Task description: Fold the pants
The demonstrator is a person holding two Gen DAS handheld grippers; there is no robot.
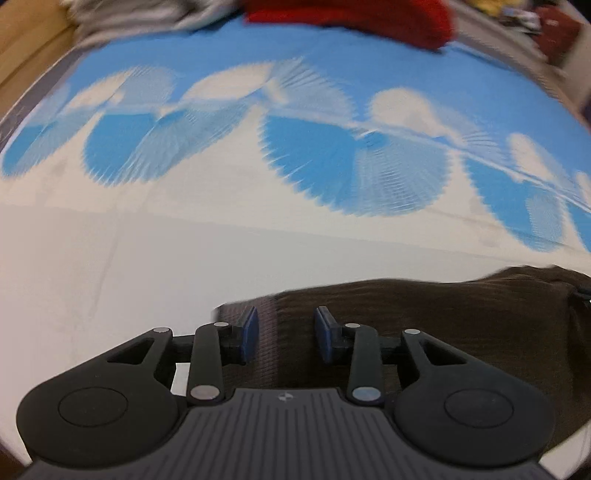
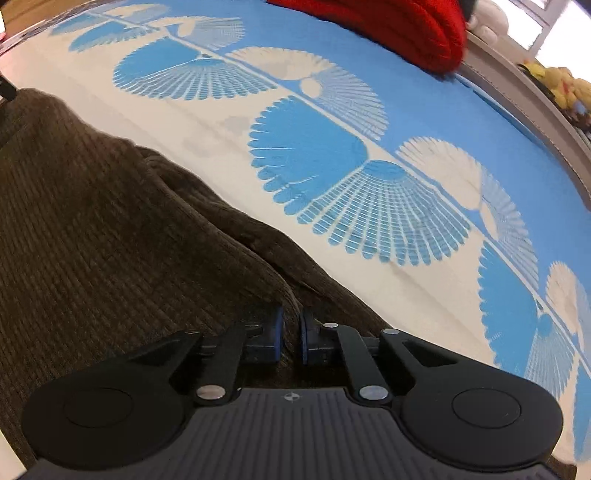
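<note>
Dark brown corduroy pants (image 1: 461, 332) lie on a white and blue patterned bed sheet (image 1: 258, 240). In the left wrist view my left gripper (image 1: 285, 334) is open, its blue pads (image 1: 250, 332) hovering over the pants' left edge, nothing between them. In the right wrist view the pants (image 2: 110, 240) fill the lower left, bunched in ridges. My right gripper (image 2: 291, 336) is shut on a raised fold of the pants, the fabric pinched between its blue pads (image 2: 276, 332).
A red knitted garment (image 1: 369, 18) lies at the far side of the bed, also in the right wrist view (image 2: 399, 29). Grey striped cloth (image 1: 129, 14) lies at the far left. Yellow plush toys (image 2: 554, 86) sit beyond the bed's grey edge.
</note>
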